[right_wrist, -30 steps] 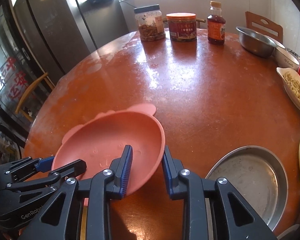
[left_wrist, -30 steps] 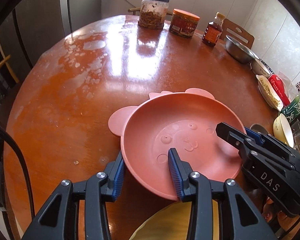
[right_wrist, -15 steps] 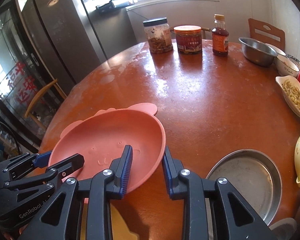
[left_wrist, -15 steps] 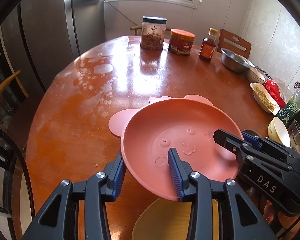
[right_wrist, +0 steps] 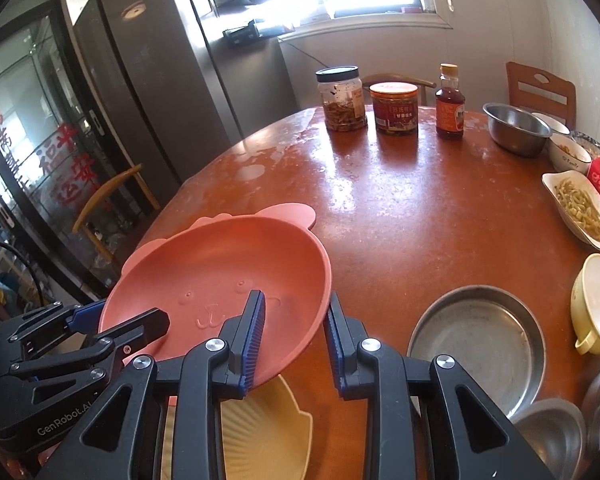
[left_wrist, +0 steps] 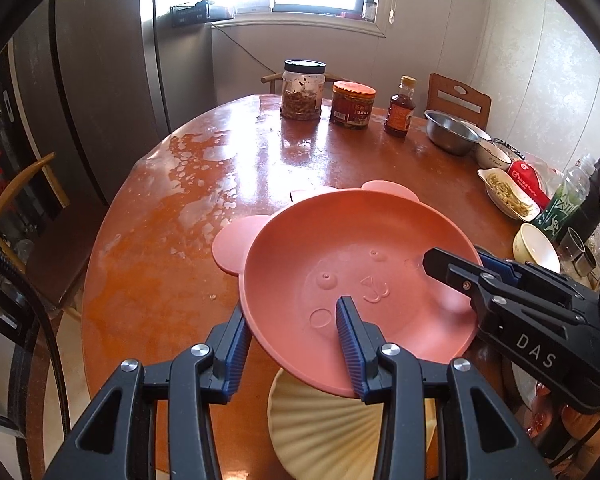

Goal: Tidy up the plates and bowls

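Observation:
A pink bear-face plate [left_wrist: 364,264] with round ears is held up above the round wooden table [left_wrist: 204,208]. My left gripper [left_wrist: 294,344] is shut on its near rim. My right gripper [right_wrist: 294,334] is shut on its right rim, one finger inside and one outside; the plate also shows in the right wrist view [right_wrist: 220,276]. Under it lies a cream shell-shaped plate [left_wrist: 332,428], also seen in the right wrist view [right_wrist: 260,432]. The right gripper shows in the left wrist view [left_wrist: 460,272], and the left gripper in the right wrist view [right_wrist: 120,324].
A round steel pan [right_wrist: 476,344] lies right of the plates, with a cream cup-bowl [right_wrist: 596,304] and steel bowls [right_wrist: 556,440] beyond. At the far edge stand two jars [right_wrist: 342,100], a sauce bottle [right_wrist: 450,102], a steel bowl [right_wrist: 516,128] and a dish of food [right_wrist: 580,208].
Both grippers have lifted the pink plate higher off the table, uncovering more of the cream shell plate beneath. The view has tilted up toward the window.

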{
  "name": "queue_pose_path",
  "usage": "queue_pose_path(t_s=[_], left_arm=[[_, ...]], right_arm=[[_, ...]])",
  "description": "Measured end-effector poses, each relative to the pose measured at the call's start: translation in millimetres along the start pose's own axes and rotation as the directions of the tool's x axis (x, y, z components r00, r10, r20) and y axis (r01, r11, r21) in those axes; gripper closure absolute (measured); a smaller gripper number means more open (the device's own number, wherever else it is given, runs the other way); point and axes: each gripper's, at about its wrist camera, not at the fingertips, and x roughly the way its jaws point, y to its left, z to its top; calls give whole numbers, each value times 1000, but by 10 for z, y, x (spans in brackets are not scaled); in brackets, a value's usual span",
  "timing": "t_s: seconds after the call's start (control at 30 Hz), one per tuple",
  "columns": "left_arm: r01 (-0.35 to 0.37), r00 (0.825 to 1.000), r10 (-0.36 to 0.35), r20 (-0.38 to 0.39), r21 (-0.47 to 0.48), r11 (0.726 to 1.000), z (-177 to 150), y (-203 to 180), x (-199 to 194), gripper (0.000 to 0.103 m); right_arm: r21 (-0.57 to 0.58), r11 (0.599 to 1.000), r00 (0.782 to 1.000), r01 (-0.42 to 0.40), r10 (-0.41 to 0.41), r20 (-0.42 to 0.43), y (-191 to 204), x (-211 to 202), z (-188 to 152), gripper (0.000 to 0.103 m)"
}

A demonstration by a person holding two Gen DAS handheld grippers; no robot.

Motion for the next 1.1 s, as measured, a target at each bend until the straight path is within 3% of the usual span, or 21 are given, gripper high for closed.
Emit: queue_pose_path(t_s=[0.7, 1.1], left_arm=[[-2, 1000, 2, -4, -6, 1000, -530, -87, -260, 61], [7, 998, -8, -70, -5, 1000, -898, -82, -176, 61]], right_arm=[[-52, 999, 1000, -14, 14, -10, 128, -267, -456, 72], [-93, 996, 997, -12, 5, -74, 155, -117, -672, 72]])
